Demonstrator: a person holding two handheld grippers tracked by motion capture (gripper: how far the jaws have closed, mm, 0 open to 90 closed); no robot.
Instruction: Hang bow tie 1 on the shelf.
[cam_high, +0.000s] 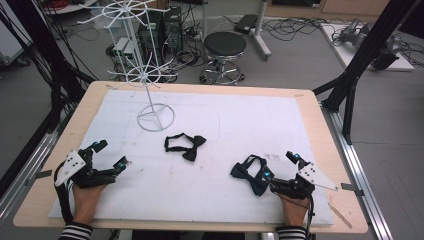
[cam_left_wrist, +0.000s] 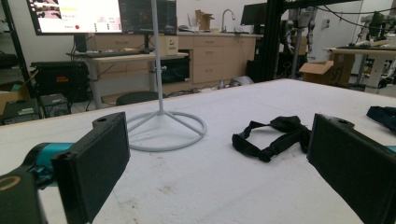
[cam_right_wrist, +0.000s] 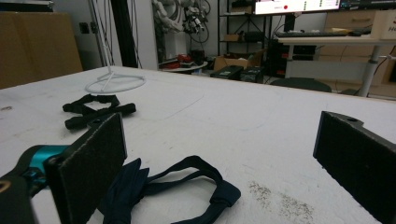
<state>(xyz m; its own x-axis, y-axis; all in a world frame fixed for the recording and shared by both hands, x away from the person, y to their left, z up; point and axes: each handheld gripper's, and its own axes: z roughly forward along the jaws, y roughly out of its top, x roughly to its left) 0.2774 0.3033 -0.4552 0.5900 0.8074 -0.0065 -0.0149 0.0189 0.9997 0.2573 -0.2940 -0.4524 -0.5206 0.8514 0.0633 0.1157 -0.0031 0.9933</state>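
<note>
A black bow tie (cam_high: 185, 145) lies mid-table on the white mat; in the left gripper view the black bow tie (cam_left_wrist: 275, 135) is ahead and to the right. A navy bow tie (cam_high: 252, 172) lies at the front right, its strap looped. My right gripper (cam_high: 281, 166) rests open beside it, the left jaw touching or just over its edge; the navy bow tie (cam_right_wrist: 177, 186) lies low between the jaws of the right gripper (cam_right_wrist: 219, 149). My left gripper (cam_high: 111, 154) rests open at the front left, nothing between its jaws (cam_left_wrist: 219, 144). A white wire display stand (cam_high: 156, 117) rises at the back left.
A white mat (cam_high: 225, 115) covers most of the wooden table (cam_high: 320, 130). Beyond the far edge stand a black stool (cam_high: 225, 47) and computer boxes (cam_high: 167, 27) on the floor. A black frame post (cam_high: 360, 60) slants at the right.
</note>
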